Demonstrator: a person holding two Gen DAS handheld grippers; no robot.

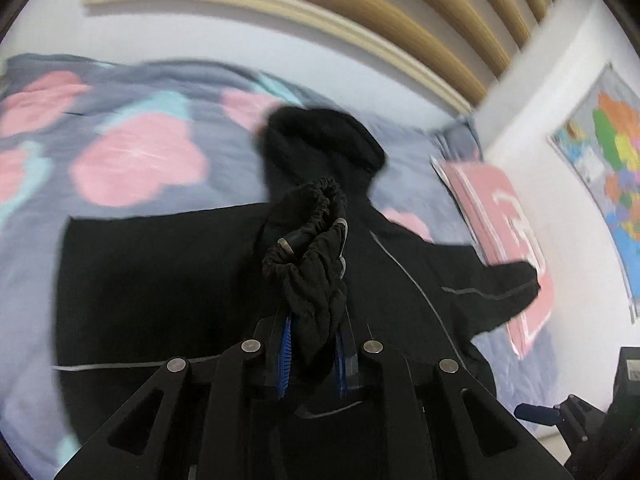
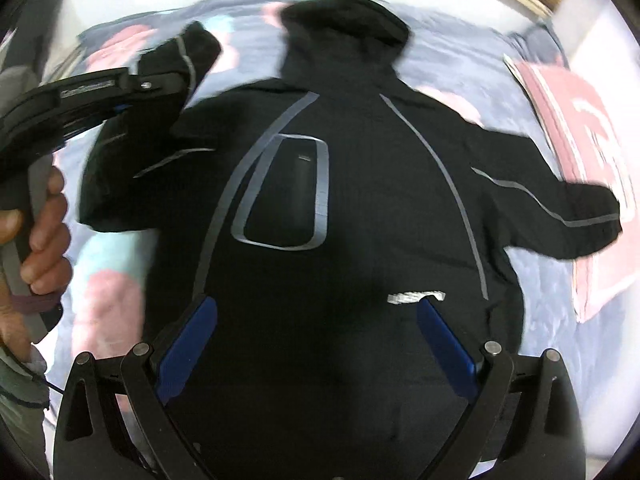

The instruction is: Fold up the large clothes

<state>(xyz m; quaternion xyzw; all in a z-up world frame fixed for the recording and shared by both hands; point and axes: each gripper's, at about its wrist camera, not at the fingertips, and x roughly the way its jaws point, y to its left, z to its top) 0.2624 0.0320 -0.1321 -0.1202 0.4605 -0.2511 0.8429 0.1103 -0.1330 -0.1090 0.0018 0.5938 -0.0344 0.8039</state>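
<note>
A black jacket (image 2: 360,184) with grey piping lies spread on the bed, hood at the far end. My left gripper (image 1: 312,332) is shut on the jacket's left sleeve cuff (image 1: 312,240), bunched between the blue pads and lifted off the bed. It also shows in the right wrist view (image 2: 160,84), held at the upper left with the sleeve (image 2: 192,52) in it. My right gripper (image 2: 320,320) is open and empty, its blue pads (image 2: 188,344) wide apart above the jacket's lower body. The right sleeve (image 2: 560,216) lies stretched out to the right.
The bed has a grey quilt with pink flowers (image 1: 136,160). A pink pillow (image 2: 588,152) lies at the right by the white wall. A wooden headboard (image 1: 360,12) runs along the far side. A map (image 1: 608,160) hangs on the wall.
</note>
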